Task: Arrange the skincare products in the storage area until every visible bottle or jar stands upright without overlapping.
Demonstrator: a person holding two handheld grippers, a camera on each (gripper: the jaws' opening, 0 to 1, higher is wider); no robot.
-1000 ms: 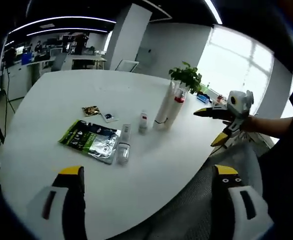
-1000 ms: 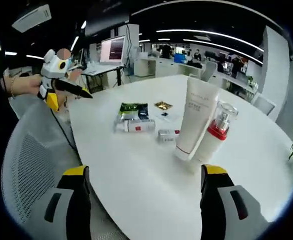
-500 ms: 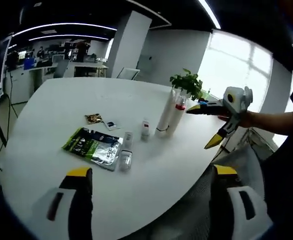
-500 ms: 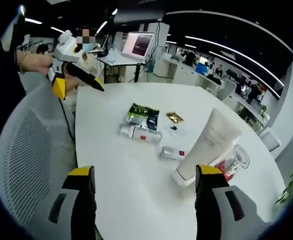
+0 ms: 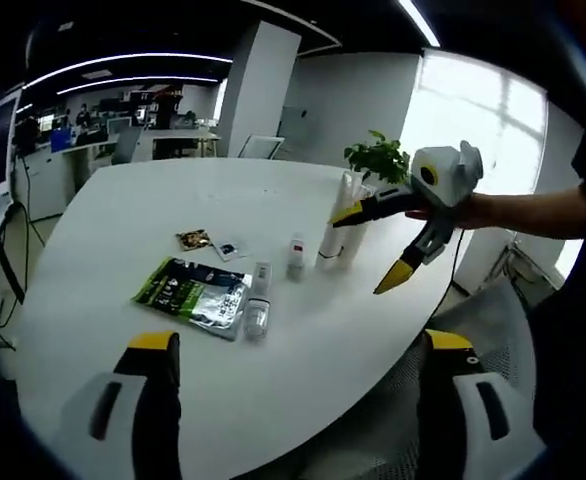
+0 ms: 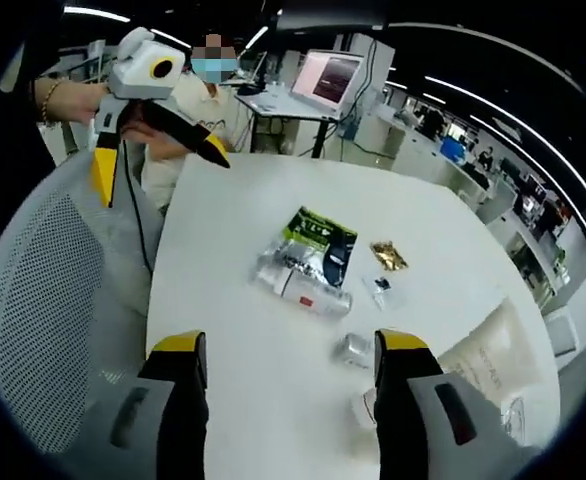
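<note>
On the white table (image 5: pixel 123 230) a white tube (image 5: pixel 330 228) stands leaning against a red-collared pump bottle (image 5: pixel 350 238). A small bottle (image 5: pixel 295 254) stands beside them. A clear bottle (image 5: pixel 258 305) lies flat next to a green and silver sachet (image 5: pixel 197 290). My right gripper (image 5: pixel 368 250) hangs open in front of the tube and holds nothing. My left gripper (image 5: pixel 301 342) is open short of the table edge. In the right gripper view the lying bottle (image 6: pixel 308 285), small bottle (image 6: pixel 355 350), tube (image 6: pixel 483 345) and sachet (image 6: pixel 319 238) lie below my open right gripper (image 6: pixel 291 345). The left gripper (image 6: pixel 160 168) is at upper left.
A gold packet (image 5: pixel 193 239) and a small sample card (image 5: pixel 227 248) lie behind the sachet. A potted plant (image 5: pixel 378 160) stands at the table's far edge. A mesh chair (image 6: pixel 33 300) is at the near side, a seated person (image 6: pixel 188 120) and a monitor (image 6: pixel 328 78) beyond.
My right gripper has moved in over the table, up to the tube and pump bottle, and its view now looks down on the products. The products have stayed put.
</note>
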